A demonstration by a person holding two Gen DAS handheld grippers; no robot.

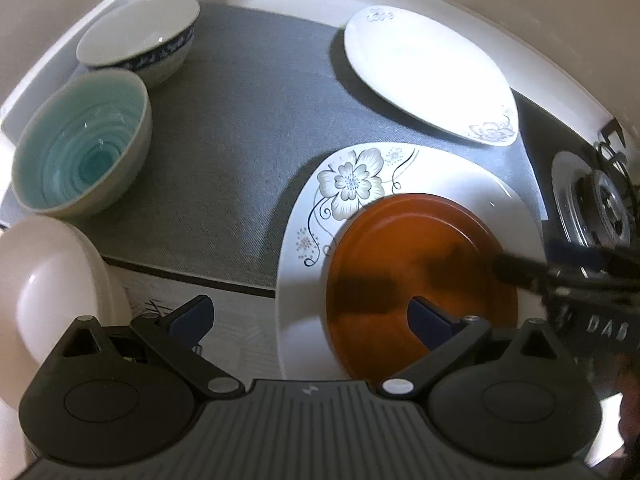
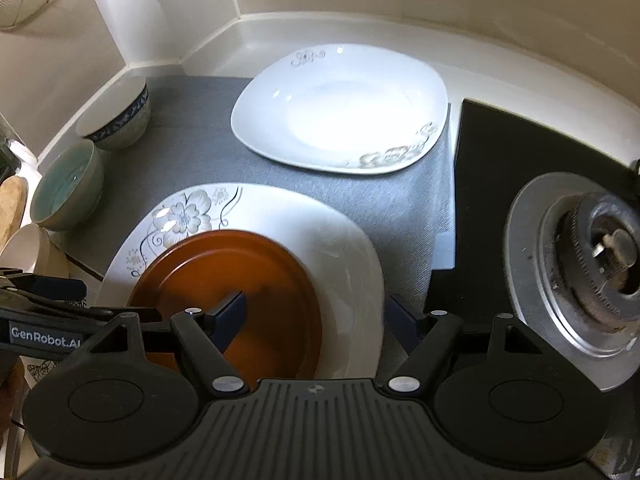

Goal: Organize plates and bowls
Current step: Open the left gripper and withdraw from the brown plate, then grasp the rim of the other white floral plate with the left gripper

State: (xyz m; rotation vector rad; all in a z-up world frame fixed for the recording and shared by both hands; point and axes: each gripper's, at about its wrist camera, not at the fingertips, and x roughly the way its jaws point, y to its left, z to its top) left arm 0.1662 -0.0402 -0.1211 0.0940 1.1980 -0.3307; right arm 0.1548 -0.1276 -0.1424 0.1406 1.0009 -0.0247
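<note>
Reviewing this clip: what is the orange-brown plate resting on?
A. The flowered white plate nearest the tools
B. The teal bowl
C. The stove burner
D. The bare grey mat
A: the orange-brown plate lies on the flowered white plate, whose white rim shows around it in both wrist views.

Each tool (image 1: 312,320) (image 2: 316,316) is matte black — ribbed grey base, silver screws, navy fingertips (image 2: 230,310).
</note>
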